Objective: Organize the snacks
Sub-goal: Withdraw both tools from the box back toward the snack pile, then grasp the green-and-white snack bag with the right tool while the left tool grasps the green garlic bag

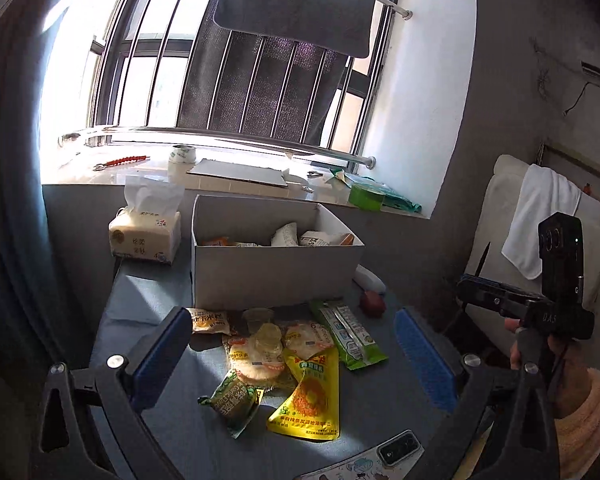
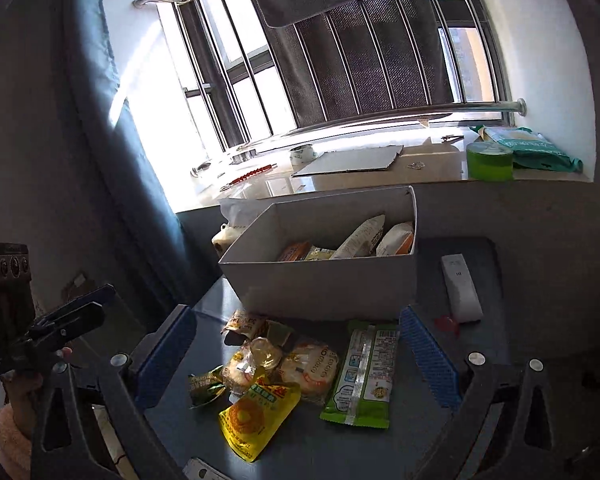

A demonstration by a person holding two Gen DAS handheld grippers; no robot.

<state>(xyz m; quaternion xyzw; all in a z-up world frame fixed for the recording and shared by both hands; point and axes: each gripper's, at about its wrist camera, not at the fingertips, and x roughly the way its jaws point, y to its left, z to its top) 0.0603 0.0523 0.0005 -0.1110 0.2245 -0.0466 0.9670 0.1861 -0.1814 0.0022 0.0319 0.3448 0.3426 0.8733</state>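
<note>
Hovering above the grey worktop [image 1: 148,296], the left gripper [image 1: 296,344] was held with its jaws released, and nothing was grasped between its blue pads [image 1: 162,354]. The right gripper [image 2: 296,354] was held in the same way, jaws spread wide and empty; in the left wrist view it was also seen at 3 o'clock, in a hand with a fuzzy sleeve.

A loose pile of snacks was found on the worktop, framed between the pads in both views. A yellow pouch [image 1: 310,400] was placed nearest to the cameras, at 6 o'clock of the pile. A small green packet [image 1: 230,400] was lying just beside it at 9 o'clock. A long green packet [image 1: 348,334] was lying at 3 o'clock of the pile, tilted. Round rice crackers [image 2: 310,370] in clear wrappers and a clear jelly cup [image 1: 266,342] were heaped in the middle, touching each other. A small beige packet [image 1: 210,320] was seen at 11 o'clock, near the box.

A white cardboard box [image 1: 276,268] was standing at 12 o'clock behind the pile, and several packets [image 2: 360,238] were already lying inside it. A tissue pack [image 1: 144,236] was placed at 9 o'clock of the box, and a white remote [image 2: 460,288] at 3 o'clock. A green tape roll [image 2: 490,162] was seen on the windowsill [image 2: 360,180].
</note>
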